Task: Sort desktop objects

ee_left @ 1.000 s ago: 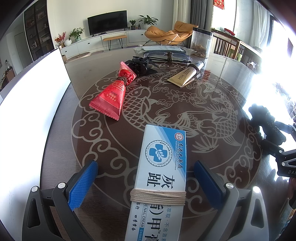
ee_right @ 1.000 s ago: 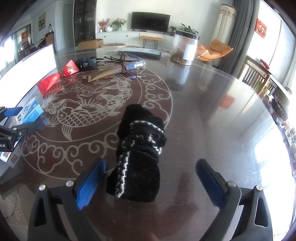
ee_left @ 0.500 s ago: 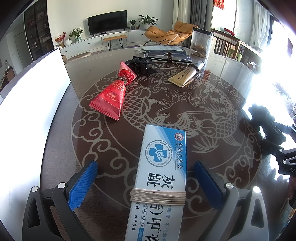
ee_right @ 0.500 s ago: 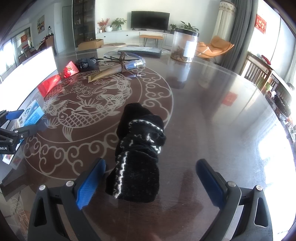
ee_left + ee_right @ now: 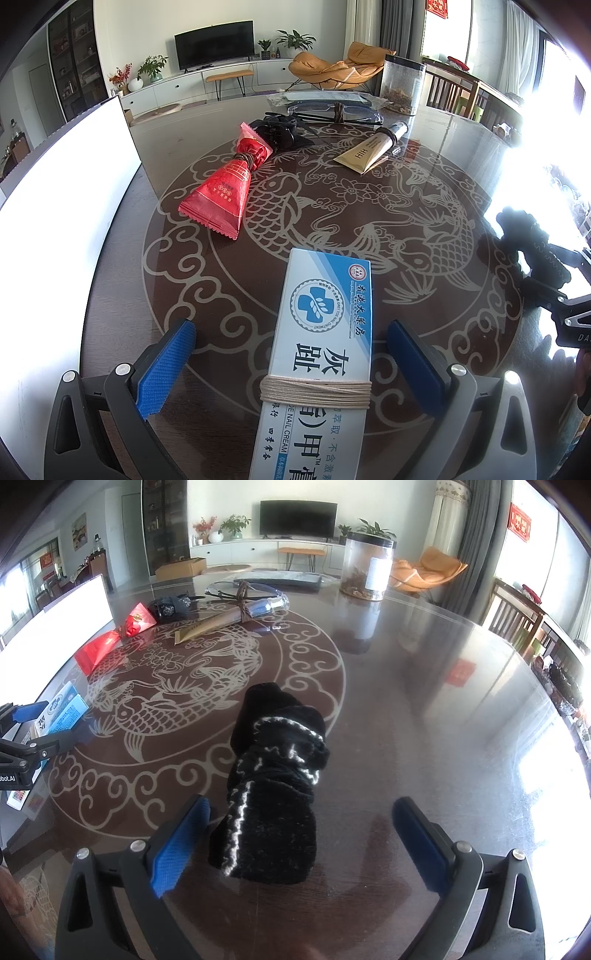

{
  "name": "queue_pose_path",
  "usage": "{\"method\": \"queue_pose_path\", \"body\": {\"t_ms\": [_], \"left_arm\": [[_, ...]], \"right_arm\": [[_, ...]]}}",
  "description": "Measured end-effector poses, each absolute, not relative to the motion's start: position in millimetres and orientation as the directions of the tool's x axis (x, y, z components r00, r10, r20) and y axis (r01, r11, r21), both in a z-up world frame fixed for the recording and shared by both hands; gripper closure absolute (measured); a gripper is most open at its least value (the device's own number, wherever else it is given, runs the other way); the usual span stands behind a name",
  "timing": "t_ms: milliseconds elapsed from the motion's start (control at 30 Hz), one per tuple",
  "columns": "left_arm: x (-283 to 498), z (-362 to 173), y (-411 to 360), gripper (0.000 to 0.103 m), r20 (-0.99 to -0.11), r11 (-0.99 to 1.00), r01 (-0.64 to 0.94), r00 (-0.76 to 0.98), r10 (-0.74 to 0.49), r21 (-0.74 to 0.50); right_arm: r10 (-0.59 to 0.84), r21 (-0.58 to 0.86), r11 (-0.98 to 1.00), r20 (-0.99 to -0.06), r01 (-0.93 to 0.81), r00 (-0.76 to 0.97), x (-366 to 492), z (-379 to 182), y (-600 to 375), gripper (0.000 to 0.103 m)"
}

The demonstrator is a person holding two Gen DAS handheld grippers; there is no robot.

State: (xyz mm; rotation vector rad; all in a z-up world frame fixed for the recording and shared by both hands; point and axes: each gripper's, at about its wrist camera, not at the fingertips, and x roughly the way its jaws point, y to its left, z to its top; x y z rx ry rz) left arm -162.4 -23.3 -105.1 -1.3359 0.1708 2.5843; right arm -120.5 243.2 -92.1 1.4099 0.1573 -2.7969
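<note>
Cream box (image 5: 317, 354) lies lengthwise between my left tool's (image 5: 291, 363) spread pads; sock (image 5: 273, 786) likewise inside my spread right tool (image 5: 299, 836).

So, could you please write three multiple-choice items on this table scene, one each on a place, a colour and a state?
1. What lies between the left gripper's fingers?
A. the red packet
B. the blue-and-white box
C. the gold tube

2. What colour is the rolled sock?
A. black with white stitching
B. red
C. yellow

3. How stands the right gripper?
A. shut on the sock
B. open around the sock
C. holding the jar

Answers: 1 B, the box runs between the blue pads; 2 A, the knit is dark with white lines; 3 B, both pads stand clear of the sock.
</note>
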Motion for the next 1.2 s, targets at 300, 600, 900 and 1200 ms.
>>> {"method": "queue_pose_path", "body": {"t_ms": [300,600,900,1200], "left_arm": [[-163,-105,-23,0.0,-0.816,-0.968,-0.253,-0.559,0.147,-0.001],[-163,-105,-23,0.0,-0.816,-0.968,-0.253,-0.559,0.147,-0.001],[-160,-105,-24,0.0,-0.823,-0.965,-0.263,-0.548,0.15,-0.001],[-142,-103,-30,0.0,-0.914,-0.921,-0.389,-0.373,0.157,0.0]], "right_arm": [[0.044,-0.091,-0.995,-0.801,0.049,-0.597,-120,-92,243,0.003],[0.04,-0.085,-0.995,-0.803,0.049,-0.595,-120,-92,244,0.004],[0.02,-0.06,-0.997,-0.81,0.048,-0.586,-122,-93,247,0.003],[0.027,-0.069,-0.996,-0.807,0.049,-0.59,-120,-92,246,0.003]]}}
